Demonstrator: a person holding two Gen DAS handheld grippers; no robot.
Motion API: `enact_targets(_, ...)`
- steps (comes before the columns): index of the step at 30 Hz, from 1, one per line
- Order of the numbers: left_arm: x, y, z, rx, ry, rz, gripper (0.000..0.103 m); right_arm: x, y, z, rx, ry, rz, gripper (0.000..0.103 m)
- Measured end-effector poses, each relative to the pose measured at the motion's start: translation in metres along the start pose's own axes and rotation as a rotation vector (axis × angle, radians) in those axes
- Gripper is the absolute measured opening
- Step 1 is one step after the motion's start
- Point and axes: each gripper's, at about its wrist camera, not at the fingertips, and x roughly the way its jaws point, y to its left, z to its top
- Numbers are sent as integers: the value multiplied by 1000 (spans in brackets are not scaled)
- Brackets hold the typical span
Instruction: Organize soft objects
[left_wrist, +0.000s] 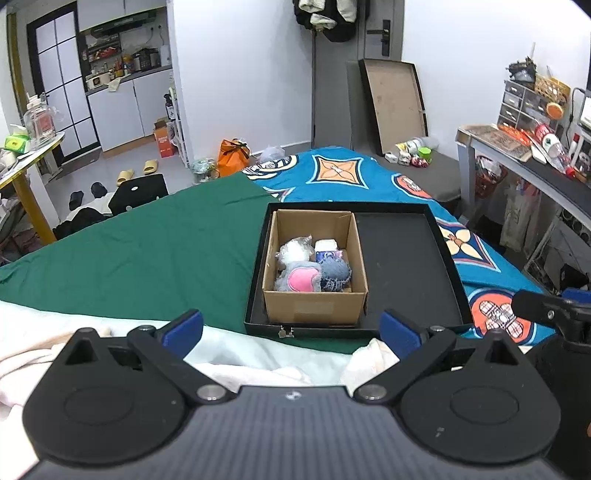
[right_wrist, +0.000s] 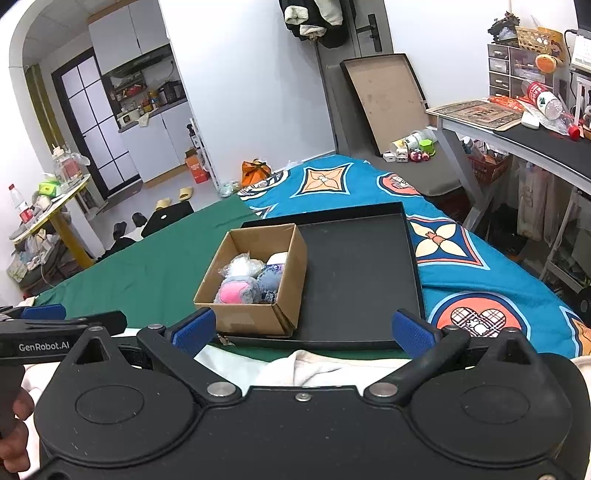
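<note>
A brown cardboard box (left_wrist: 316, 306) (right_wrist: 251, 314) stands in the left half of a black tray (left_wrist: 402, 258) (right_wrist: 362, 273) on the bed. In the box lie a grey and pink plush (left_wrist: 299, 278) (right_wrist: 234, 291), a blue fuzzy object (left_wrist: 334, 273) (right_wrist: 269, 280), a white fluffy item in clear plastic (left_wrist: 295, 251) (right_wrist: 242, 266) and a white packet (left_wrist: 327, 245) (right_wrist: 277, 258). My left gripper (left_wrist: 291, 328) is open and empty, just short of the tray's near edge. My right gripper (right_wrist: 303, 328) is open and empty, also near the tray's front edge.
The tray rests on a green cloth (left_wrist: 147, 251) and a blue patterned blanket (left_wrist: 351, 177). White and cream fabric (left_wrist: 258, 365) (right_wrist: 325, 363) lies under both grippers. A desk (left_wrist: 517, 158) stands at the right, a yellow table (left_wrist: 29, 158) at the left.
</note>
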Motion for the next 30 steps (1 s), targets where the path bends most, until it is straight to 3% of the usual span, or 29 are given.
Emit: enact_targets(30,5,-4,0,13,24,-16,101,0,3,-3,-2,8,-20,103)
